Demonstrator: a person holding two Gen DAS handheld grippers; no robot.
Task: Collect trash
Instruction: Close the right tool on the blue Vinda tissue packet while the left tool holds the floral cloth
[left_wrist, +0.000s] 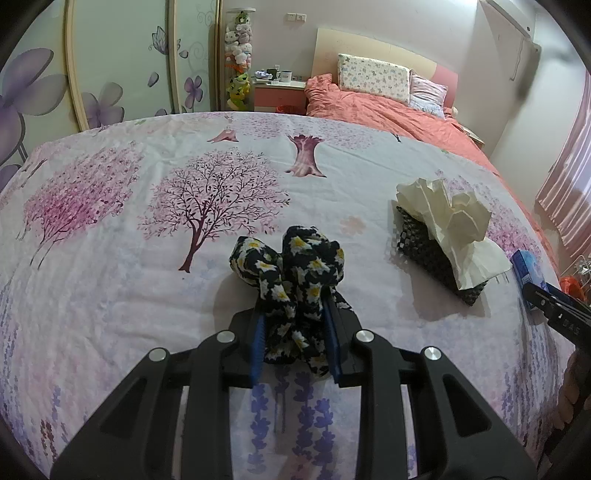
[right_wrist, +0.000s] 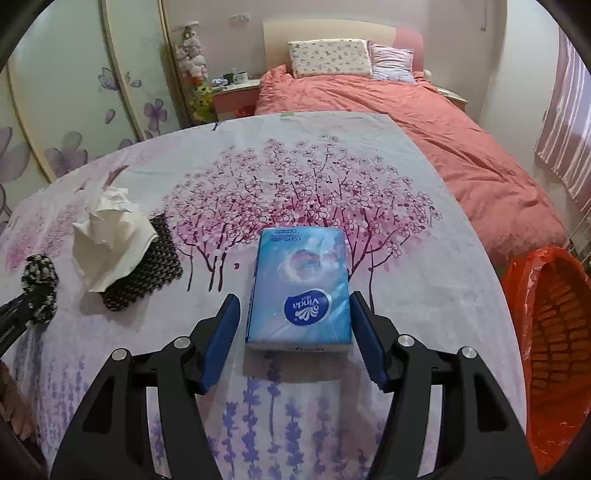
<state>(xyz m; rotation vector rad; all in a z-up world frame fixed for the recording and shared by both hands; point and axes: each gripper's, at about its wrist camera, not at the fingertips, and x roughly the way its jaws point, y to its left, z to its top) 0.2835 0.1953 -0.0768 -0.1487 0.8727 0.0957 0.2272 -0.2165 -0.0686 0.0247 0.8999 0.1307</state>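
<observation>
— Two grippers over the counter with the tree-print cloth. What in the left gripper?
— Squeezed tight on a black flowery cloth bundle, bunched up between the blue pads.
— And the right gripper?
— Spread wide, one pad on each side of a blue tissue pack. Small gaps on both sides, so not gripping it. Pack flat on the counter, near the right edge.
— Where the trash?
— Crumpled white tissue, lying on a dark woven mat, between the bundle and the tissue pack. Not touched by either gripper.
— Anywhere to drop it?
— Orange basket with a red bag inside, down low past the right edge of the counter.
— Farther back?
— Bed with a pink blanket and two pillows.
</observation>
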